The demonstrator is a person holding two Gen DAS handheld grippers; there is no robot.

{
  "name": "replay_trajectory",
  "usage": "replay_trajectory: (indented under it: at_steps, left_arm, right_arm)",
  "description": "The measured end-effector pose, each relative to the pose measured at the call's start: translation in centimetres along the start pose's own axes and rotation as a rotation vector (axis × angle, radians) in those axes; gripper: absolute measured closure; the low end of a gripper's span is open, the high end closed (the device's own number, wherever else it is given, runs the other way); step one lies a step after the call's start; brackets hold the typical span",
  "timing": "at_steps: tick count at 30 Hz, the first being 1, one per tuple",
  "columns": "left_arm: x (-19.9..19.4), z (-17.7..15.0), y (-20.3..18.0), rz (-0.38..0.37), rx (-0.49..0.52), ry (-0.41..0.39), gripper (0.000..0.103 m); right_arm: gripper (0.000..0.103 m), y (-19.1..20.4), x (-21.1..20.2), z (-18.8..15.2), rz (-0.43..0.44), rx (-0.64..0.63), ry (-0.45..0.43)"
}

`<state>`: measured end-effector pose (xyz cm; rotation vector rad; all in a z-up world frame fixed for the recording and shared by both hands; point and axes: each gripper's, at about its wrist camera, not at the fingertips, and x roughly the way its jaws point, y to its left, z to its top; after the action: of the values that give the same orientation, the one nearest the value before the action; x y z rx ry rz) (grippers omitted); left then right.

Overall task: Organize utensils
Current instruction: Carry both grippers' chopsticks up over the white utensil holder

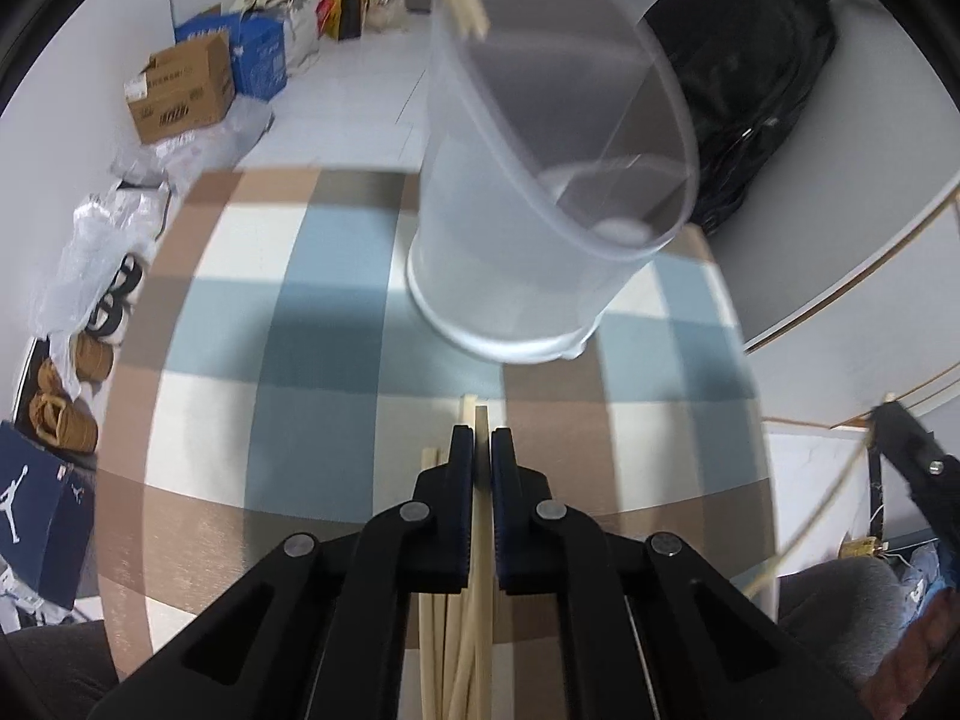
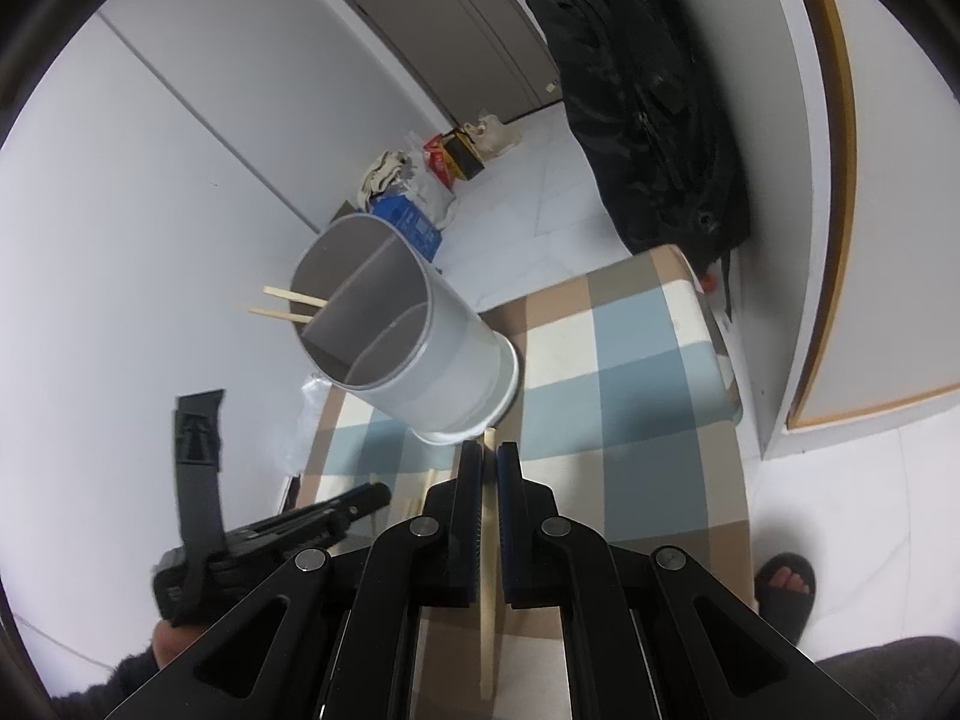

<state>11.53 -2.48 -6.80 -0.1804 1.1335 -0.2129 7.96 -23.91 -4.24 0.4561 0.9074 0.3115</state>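
A translucent utensil holder [image 1: 540, 192] with an inner divider stands on the checked table [image 1: 336, 324]; it also shows in the right wrist view [image 2: 414, 348]. Two wooden chopsticks [image 2: 288, 306] lean out of its far compartment. My left gripper [image 1: 482, 438] is shut on one wooden chopstick [image 1: 481, 420], low over several loose chopsticks [image 1: 444, 648] on the table in front of the holder. My right gripper [image 2: 489, 450] is shut on another wooden chopstick [image 2: 487, 564], raised near the holder's base. The right gripper shows at the right edge of the left wrist view [image 1: 918, 456].
A black backpack [image 1: 756, 72] hangs behind the table's far right corner. Cardboard boxes [image 1: 180, 90], bags and shoes [image 1: 66, 402] lie on the floor to the left. A sandalled foot [image 2: 786, 588] is on the floor at the right.
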Motion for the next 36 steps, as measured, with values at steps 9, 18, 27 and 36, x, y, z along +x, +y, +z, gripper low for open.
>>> replay_trajectory:
  at_steps: [9, 18, 27, 36]
  left_arm:
    - [-4.1, 0.6, -1.4, -0.043, 0.047, -0.108, 0.102]
    - [-6.8, 1.3, -1.6, -0.076, 0.073, -0.165, 0.102]
    - [-9.4, 2.2, -1.6, -0.104, 0.091, -0.231, 0.102]
    - [-13.0, 4.4, -2.7, -0.132, 0.144, -0.305, 0.102]
  right_arm:
    - [0.099, 3.1, -1.6, 0.4, 0.029, -0.085, -0.066]
    - [0.099, 5.6, -2.1, 0.4, 0.036, -0.150, -0.092]
    - [0.099, 7.3, -2.5, 1.0, 0.039, -0.177, -0.108]
    - [0.099, 8.6, -3.5, 3.2, 0.047, -0.202, -0.144]
